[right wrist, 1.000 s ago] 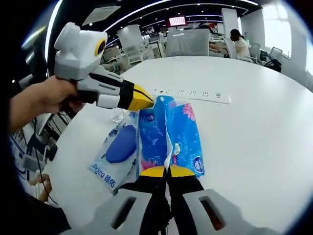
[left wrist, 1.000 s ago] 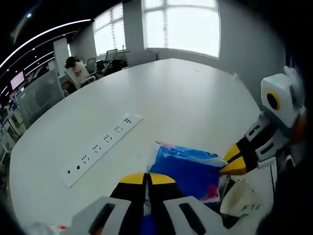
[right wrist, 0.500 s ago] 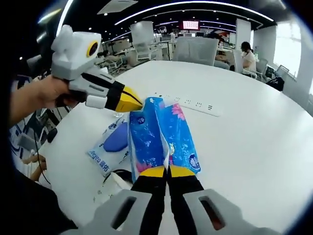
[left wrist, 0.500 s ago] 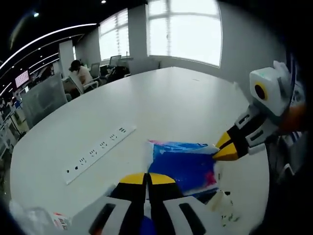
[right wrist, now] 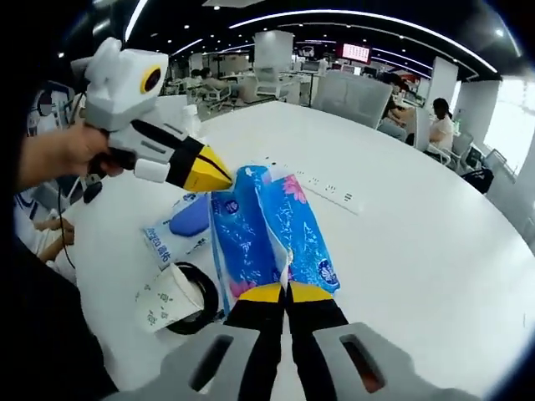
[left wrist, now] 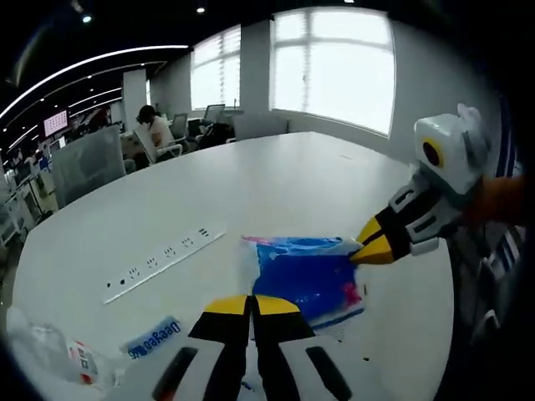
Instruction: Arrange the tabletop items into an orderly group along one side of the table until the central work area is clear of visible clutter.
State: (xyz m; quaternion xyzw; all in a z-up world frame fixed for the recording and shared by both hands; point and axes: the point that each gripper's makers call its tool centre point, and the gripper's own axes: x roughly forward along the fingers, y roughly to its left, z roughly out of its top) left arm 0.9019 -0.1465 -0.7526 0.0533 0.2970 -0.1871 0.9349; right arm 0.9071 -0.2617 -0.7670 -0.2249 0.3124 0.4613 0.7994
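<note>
A blue flowered tissue pack [right wrist: 267, 230] hangs between both grippers, a little above the white table [right wrist: 418, 251]. My right gripper [right wrist: 276, 292] is shut on its near end. My left gripper [right wrist: 221, 175] comes in from the left, held by a hand, its yellow tips shut on the pack's far corner. In the left gripper view the tissue pack [left wrist: 305, 280] stretches from my left gripper [left wrist: 252, 305] to the right gripper [left wrist: 368, 251]. Under it lie a wet-wipes packet [right wrist: 180, 230] and a tipped paper cup [right wrist: 163, 301] beside a black ring [right wrist: 201, 292].
A white power strip [left wrist: 163, 263] lies on the table left of the pack, also seen as the power strip [right wrist: 322, 185] beyond it. A clear plastic bottle [left wrist: 46, 359] sits near the table edge. People and office chairs [left wrist: 159, 129] are far behind.
Both grippers have risen with the tissue pack held between them. The wet-wipes packet and the paper cup now show on the table below it.
</note>
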